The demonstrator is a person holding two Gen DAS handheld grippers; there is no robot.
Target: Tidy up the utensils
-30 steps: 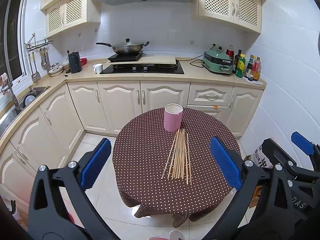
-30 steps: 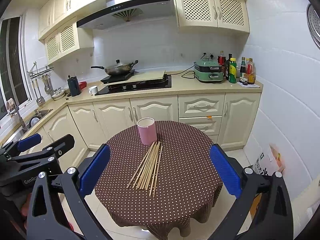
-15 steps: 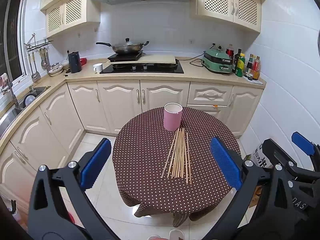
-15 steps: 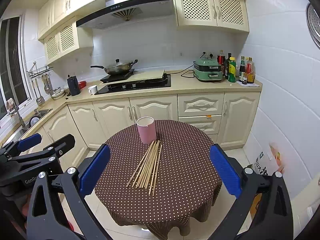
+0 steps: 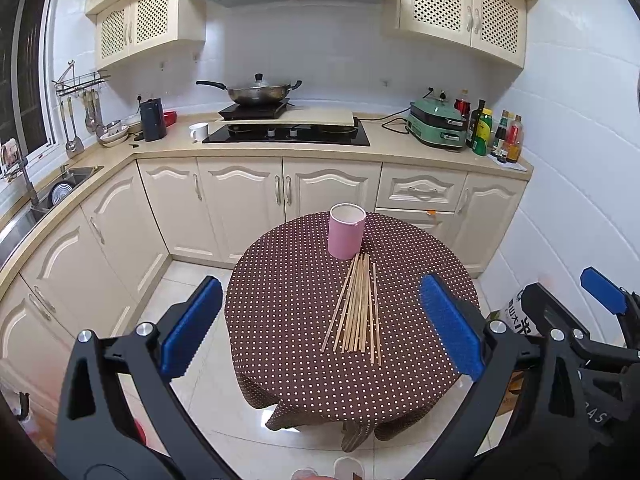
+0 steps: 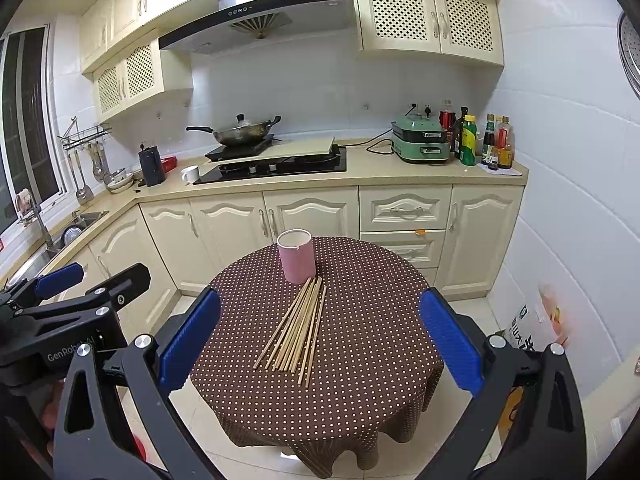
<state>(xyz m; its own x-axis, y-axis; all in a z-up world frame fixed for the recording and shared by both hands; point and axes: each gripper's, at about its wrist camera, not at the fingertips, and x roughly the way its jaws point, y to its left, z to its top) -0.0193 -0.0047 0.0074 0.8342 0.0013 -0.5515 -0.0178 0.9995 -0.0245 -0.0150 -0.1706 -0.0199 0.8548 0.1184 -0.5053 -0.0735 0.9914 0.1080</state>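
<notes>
A loose bundle of thin, pale wooden chopsticks (image 5: 357,306) (image 6: 297,330) lies flat on the round counter covered in a brown, white-dotted cloth (image 5: 288,320) (image 6: 372,340), ahead of both claws and between the blue-padded fingers of each. The sticks fan slightly at their near ends, and their far ends reach the base of an upright pink cylindrical holder with a white rim (image 5: 346,231) (image 6: 297,255), which stands beyond them toward the far edge of the counter; whether they touch it is unclear. The holder's inside is hidden.

The left claw (image 5: 320,326) has its jaws spread wide, gripping nothing, and hangs above the floor short of the counter. The right claw (image 6: 318,338) is likewise wide open and empty, just to the left claw's right side, its black frame showing at the edge of the left view. Beyond the counter runs a cream kitchen worktop (image 6: 400,170) with a dark wok (image 6: 240,133) on the hob.
</notes>
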